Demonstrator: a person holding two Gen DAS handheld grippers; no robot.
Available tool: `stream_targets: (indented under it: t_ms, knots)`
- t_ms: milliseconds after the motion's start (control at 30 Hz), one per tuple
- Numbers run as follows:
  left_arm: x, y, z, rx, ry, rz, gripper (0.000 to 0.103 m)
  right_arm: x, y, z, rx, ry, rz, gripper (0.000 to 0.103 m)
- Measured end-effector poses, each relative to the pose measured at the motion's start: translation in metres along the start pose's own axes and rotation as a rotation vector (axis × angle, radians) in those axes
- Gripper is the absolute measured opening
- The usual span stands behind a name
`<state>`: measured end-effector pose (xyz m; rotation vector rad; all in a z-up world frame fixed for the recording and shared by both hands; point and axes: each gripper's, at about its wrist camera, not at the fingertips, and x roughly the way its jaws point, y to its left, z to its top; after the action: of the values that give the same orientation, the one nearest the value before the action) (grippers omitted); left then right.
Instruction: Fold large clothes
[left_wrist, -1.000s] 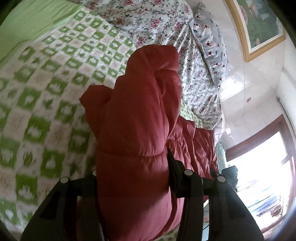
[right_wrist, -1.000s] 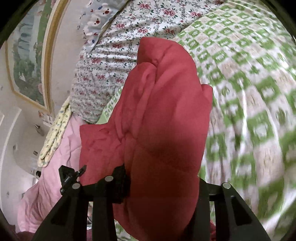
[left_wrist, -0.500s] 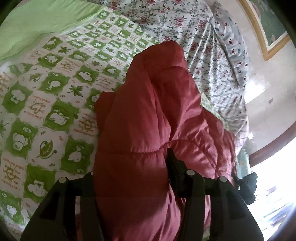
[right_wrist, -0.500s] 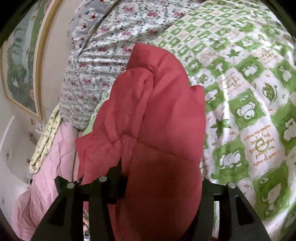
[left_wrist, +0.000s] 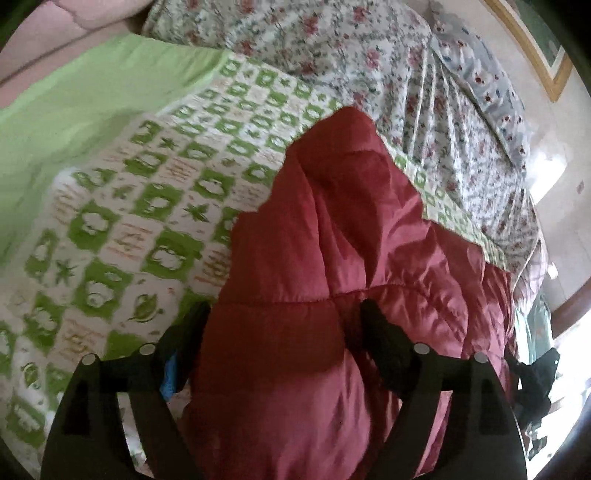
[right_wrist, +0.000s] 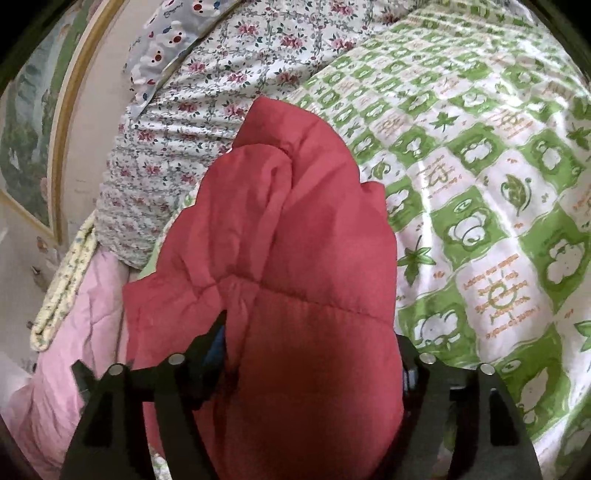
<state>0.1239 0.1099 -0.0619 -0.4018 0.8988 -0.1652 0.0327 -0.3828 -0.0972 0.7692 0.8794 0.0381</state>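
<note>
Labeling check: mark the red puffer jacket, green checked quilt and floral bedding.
red puffer jacket (left_wrist: 332, 229), left wrist view, on its upper padded panel.
green checked quilt (right_wrist: 480, 184), right wrist view, on a bare patch right of the jacket.
floral bedding (right_wrist: 229, 74), right wrist view, on its top surface beyond the jacket.

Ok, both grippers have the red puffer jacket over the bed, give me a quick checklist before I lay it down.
1. Left gripper shut on the red jacket: ok.
2. Right gripper shut on the jacket: ok.
3. Green checked bedspread ahead free of other things: ok.
4. Jacket clear of the floral quilt: cannot tell.
5. Jacket edges aligned for a neat fold: cannot tell, fabric is bunched.
</note>
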Motion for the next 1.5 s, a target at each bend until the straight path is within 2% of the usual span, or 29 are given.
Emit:
stream_targets:
  t_ms: [167, 267, 600, 867, 1133, 1367, 1500]
  knots:
    - [-0.026, 0.0, 0.0, 0.011, -0.068, 0.054, 0.082, -0.003, 0.001, -0.001, -0.009, -0.026, -0.025, 0.082]
    - [-0.037, -0.006, 0.0, 0.031, -0.087, 0.048, 0.082, -0.009, 0.003, -0.002, -0.009, -0.055, -0.041, 0.084]
    - [-0.051, -0.039, -0.011, 0.152, -0.076, 0.02, 0.082, -0.035, 0.011, -0.008, -0.002, -0.13, -0.077, 0.085]
    - [-0.055, -0.065, -0.027, 0.231, -0.062, -0.015, 0.082, -0.065, 0.025, -0.008, -0.047, -0.22, -0.127, 0.085]
    - [-0.055, -0.088, -0.041, 0.31, -0.042, -0.054, 0.082, -0.078, 0.075, -0.018, -0.245, -0.257, -0.174, 0.085]
    - [-0.056, -0.102, -0.054, 0.367, -0.028, -0.097, 0.082, -0.059, 0.13, -0.044, -0.477, -0.199, -0.181, 0.085]
    - [-0.056, -0.108, -0.062, 0.399, -0.021, -0.117, 0.082, -0.044, 0.148, -0.061, -0.564, -0.158, -0.173, 0.085]
